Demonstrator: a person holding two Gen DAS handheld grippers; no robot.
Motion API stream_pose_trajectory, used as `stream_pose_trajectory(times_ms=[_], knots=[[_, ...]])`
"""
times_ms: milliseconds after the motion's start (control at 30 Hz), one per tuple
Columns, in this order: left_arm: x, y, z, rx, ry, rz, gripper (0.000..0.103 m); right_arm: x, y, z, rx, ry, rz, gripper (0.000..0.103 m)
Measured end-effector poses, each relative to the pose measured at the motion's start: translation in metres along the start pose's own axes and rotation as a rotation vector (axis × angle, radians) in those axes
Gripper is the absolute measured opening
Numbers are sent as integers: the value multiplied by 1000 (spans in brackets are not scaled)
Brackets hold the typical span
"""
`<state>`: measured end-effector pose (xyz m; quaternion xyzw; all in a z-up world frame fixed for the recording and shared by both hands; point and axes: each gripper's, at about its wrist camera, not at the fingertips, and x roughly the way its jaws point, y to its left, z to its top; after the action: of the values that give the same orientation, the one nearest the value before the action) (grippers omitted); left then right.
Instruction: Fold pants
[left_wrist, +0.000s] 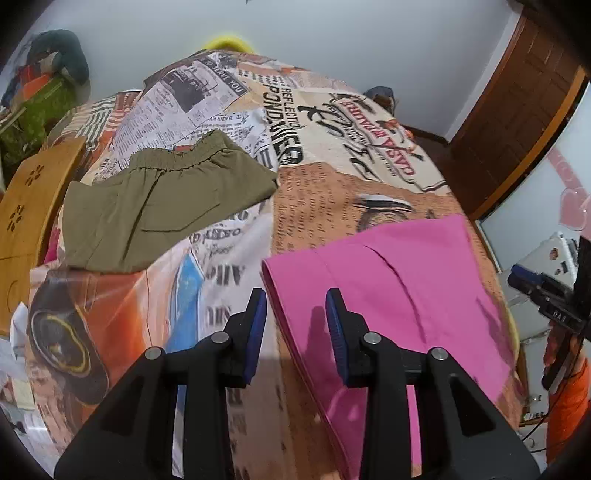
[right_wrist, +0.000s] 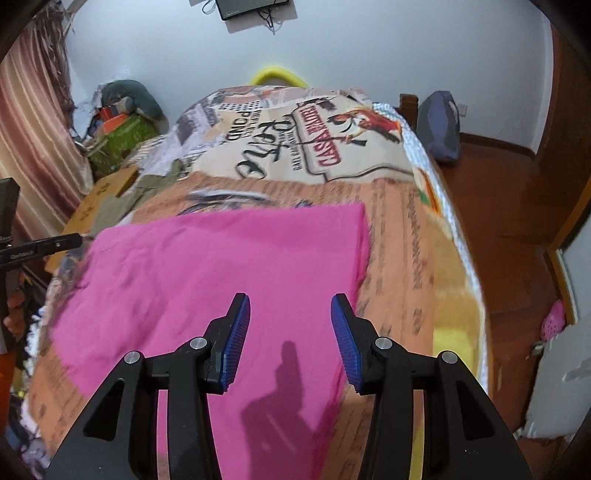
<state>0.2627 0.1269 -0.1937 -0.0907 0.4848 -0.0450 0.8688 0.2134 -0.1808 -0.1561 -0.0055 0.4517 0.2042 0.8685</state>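
one pink pants (left_wrist: 399, 280), one olive pants (left_wrist: 162, 199)

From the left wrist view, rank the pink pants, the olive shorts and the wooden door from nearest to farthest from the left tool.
1. Pink pants: directly under the open left tool, toward its right.
2. Olive shorts: farther up the bed, to the left.
3. Wooden door: beyond the bed, at the far right wall.

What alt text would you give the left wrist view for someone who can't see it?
The left tool, open and holding nothing, hovers over the near left edge of pink pants lying flat on a bed covered in a newspaper-print bedspread. Olive-green shorts lie farther back to the left, beside a wooden piece with flower-shaped cutouts.
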Motion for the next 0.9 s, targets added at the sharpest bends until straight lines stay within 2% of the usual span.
stream_pose_trajectory(times_ms=[233,433,633,667,700,733,767,800,900], knots=[[36,10,13,-28,49,-20,33,42,-26,27,13,8,-38,42],[59,13,11,-36,85,-50,33,74,-42,41,31,32,-51,42],[61,11,8,-30,55,-52,33,93,-47,48,16,23,-58,42],[60,10,7,-17,49,-42,31,95,-47,48,12,16,-55,42],[60,8,7,-5,44,-31,25,97,-47,48,7,12,-55,42],[58,5,6,18,33,-12,20,98,-46,48,-3,8,-61,38],[56,3,6,36,24,1,15,100,-44,48,-23,8,-77,21],[55,1,5,52,17,4,4,102,-43,48,-42,15,-91,6],[49,-9,4,111,-18,51,3,103,-42,48,-67,14,-100,5]])
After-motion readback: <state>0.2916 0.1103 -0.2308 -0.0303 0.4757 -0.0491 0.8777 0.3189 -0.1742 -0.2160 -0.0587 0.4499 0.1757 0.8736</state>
